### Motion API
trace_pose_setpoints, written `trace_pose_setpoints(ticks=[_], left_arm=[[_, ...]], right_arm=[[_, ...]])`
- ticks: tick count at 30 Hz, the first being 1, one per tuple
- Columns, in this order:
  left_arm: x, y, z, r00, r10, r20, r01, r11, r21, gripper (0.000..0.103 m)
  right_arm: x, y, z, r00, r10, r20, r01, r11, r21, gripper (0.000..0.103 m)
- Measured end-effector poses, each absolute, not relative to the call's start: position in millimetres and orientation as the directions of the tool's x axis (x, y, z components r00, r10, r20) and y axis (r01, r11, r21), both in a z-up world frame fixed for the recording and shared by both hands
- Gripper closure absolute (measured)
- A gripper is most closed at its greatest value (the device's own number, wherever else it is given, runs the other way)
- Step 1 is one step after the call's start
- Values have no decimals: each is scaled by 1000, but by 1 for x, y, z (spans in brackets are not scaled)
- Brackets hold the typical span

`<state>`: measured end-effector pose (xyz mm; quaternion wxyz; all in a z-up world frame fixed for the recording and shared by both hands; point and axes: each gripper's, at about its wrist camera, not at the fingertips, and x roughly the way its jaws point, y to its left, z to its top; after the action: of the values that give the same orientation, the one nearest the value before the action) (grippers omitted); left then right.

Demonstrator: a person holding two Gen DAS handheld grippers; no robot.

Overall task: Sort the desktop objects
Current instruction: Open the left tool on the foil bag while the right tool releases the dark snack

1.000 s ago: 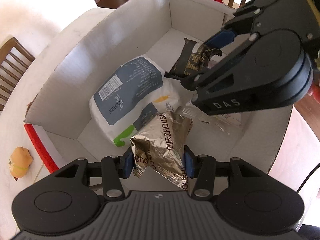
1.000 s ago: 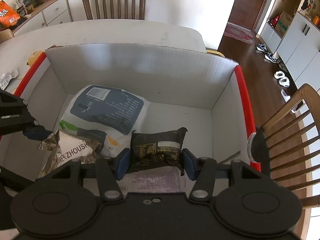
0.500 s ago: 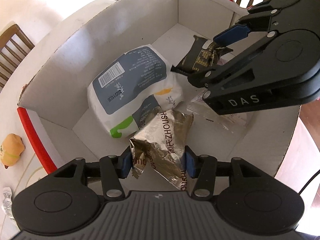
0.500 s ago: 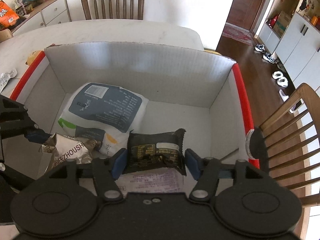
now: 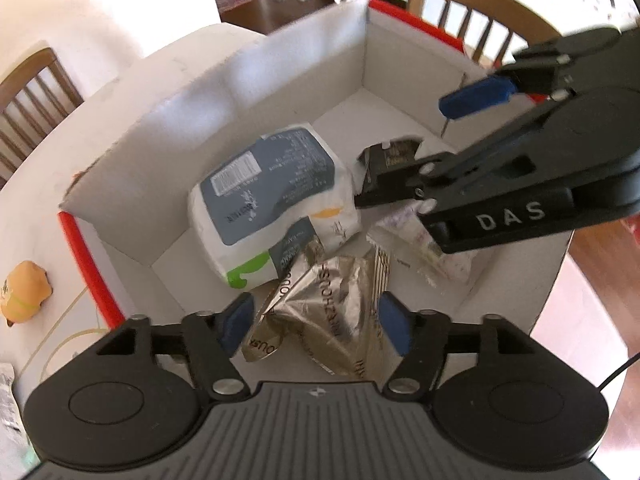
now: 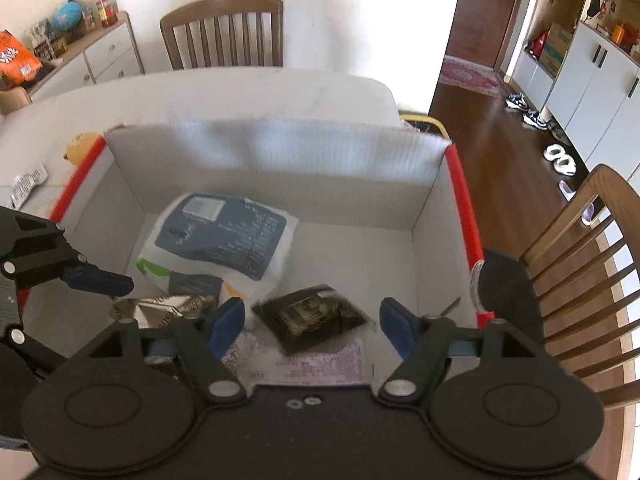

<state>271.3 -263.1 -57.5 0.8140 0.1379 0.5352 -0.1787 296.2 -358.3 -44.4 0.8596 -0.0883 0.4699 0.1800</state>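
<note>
Both of your claws are over the big white box (image 5: pixel 224 92) with the red edges. Your left gripper (image 5: pixel 314 322) has just been opening. Its blue pads stand apart now, and the shiny gold snack bag (image 5: pixel 332 304) sits between them in the bottom middle of the left view. The pads do not seem to press on it any more, so the bag looks let go, low in the box.

Your right gripper (image 6: pixel 312 322) has just been opening too. The dark snack pack (image 6: pixel 310 318) lies between its spread pads, in the lower middle of the right view, with a gap on each side. It rests partly on a pale printed packet (image 6: pixel 308 368) on the box floor.

A big white and blue bag (image 6: pixel 224 240) already lies in the middle of the box, just beside both snacks.

Here is what could go wrong. The gold bag is crinkly and sticks up between your left pads. If you pull that claw away crooked, a pad could catch a fold and drag the bag back out. The two claws are also close together, so a fast swing could bump one into the other.

A small yellow toy (image 5: pixel 24 296) sits on the table (image 5: pixel 36 208) outside the box, at the left edge of the left view. A small wrapper (image 6: pixel 26 186) lies near it. I think those still need sorting.
</note>
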Motion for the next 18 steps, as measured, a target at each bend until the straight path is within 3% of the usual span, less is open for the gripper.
trace_pose_setpoints(ticks=[7,18], left_arm=[[269,-246,-45,380,-205,-902,384,922,-48,30],[258,-245,-40,448,-248,-859,356,931,-83,18]], right_arm=[[290,-365,-29,511,258,-820,-385,922,50,27],[276,-363,-24,515,279,-811,-384,920,73,24]])
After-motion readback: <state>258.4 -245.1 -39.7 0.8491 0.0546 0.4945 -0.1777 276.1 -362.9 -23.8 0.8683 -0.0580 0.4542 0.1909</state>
